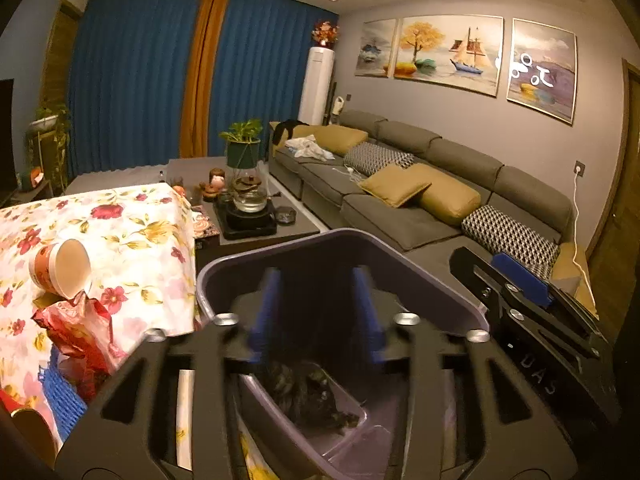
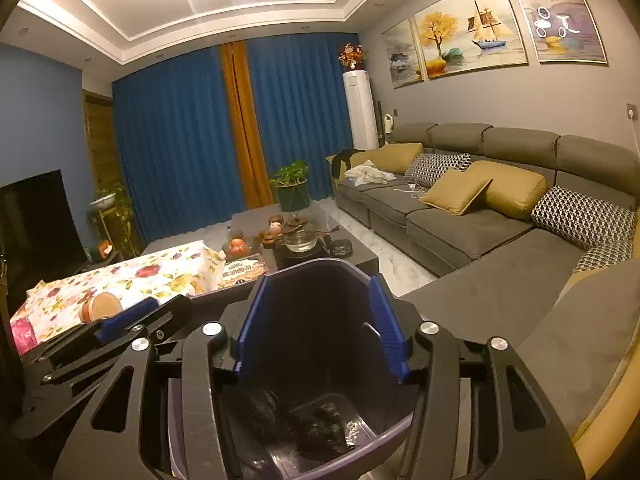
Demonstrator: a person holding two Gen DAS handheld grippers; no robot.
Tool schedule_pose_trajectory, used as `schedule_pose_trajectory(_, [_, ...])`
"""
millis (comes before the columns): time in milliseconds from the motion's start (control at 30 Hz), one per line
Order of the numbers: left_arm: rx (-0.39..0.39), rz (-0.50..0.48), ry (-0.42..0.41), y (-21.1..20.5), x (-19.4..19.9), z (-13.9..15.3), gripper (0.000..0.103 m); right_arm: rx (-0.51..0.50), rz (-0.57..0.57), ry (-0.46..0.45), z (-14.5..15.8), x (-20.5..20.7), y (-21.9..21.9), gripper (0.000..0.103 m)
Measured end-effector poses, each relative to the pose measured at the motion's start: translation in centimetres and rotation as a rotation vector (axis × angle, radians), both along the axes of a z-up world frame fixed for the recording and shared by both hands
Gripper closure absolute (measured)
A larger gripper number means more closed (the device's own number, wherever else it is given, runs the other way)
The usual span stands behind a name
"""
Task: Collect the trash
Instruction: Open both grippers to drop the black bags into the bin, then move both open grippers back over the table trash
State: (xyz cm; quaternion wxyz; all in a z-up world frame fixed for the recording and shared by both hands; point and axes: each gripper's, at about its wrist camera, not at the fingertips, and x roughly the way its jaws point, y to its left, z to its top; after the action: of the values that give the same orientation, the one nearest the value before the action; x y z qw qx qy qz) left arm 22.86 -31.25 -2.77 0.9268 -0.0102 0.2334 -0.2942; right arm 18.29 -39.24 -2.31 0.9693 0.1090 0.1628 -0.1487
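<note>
Two tools spread, left tool (image 1: 316,316), right tool (image 2: 320,332), over purple bin (image 1: 224,276), dark crumpled trash (image 2: 320,428) inside.

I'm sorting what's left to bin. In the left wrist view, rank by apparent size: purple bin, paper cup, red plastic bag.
1. Purple bin, largest, though nearest the camera.
2. Red plastic bag.
3. Paper cup; close to the bag, so unsure.

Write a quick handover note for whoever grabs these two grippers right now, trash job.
Left gripper: open, empty, over the purple bin.
Right gripper: open, empty, over the same bin.
Done: dark trash lies at the bin's bottom.
Left: tipped paper cup and red wrapper on the floral table beside the bin.
</note>
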Motion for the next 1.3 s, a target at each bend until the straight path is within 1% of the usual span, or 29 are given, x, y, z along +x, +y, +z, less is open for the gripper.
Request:
schedule_pose_trajectory(67, [-0.001,0.015,-0.002,0.5,0.0,0.1,0.046,0.002,-0.007,-0.001,0.0,-0.3,0.0,0.048])
schedule_pose_trajectory(167, [-0.011,0.032,-0.001,1.3,0.0,0.3,0.035,0.005,-0.019,-0.006,0.0,-0.8,-0.2,0.04])
schedule_pose_trajectory(367, [-0.001,0.072,-0.022,3.2,-0.8,1.0,0.027,0.01,-0.024,-0.004,0.1,-1.5,0.0,0.037])
schedule_pose_trajectory(567, [-0.009,0.113,-0.021,5.8,-2.0,2.0,0.024,0.01,0.0,-0.017,0.6,-2.7,1.6,0.032])
schedule_pose_trajectory(800, [0.028,0.203,-0.033,10.5,-4.2,2.9,0.024,0.004,0.08,-0.024,1.1,-3.7,5.1,0.028])
schedule_pose_trajectory(1000, [0.059,0.3,-0.044,16.6,-6.6,2.7,0.024,-0.024,0.197,-0.025,1.2,-4.2,10.2,0.028])
schedule_pose_trajectory(1167, [0.095,0.398,-0.048,22.5,-8.7,1.5,0.024,-0.04,0.285,-0.019,1.1,-4.4,14.2,0.028])
schedule_pose_trajectory(1300, [0.123,0.459,-0.042,26.4,-10.4,0.6,0.024,-0.037,0.366,0.003,0.7,-4.4,17.9,0.028])
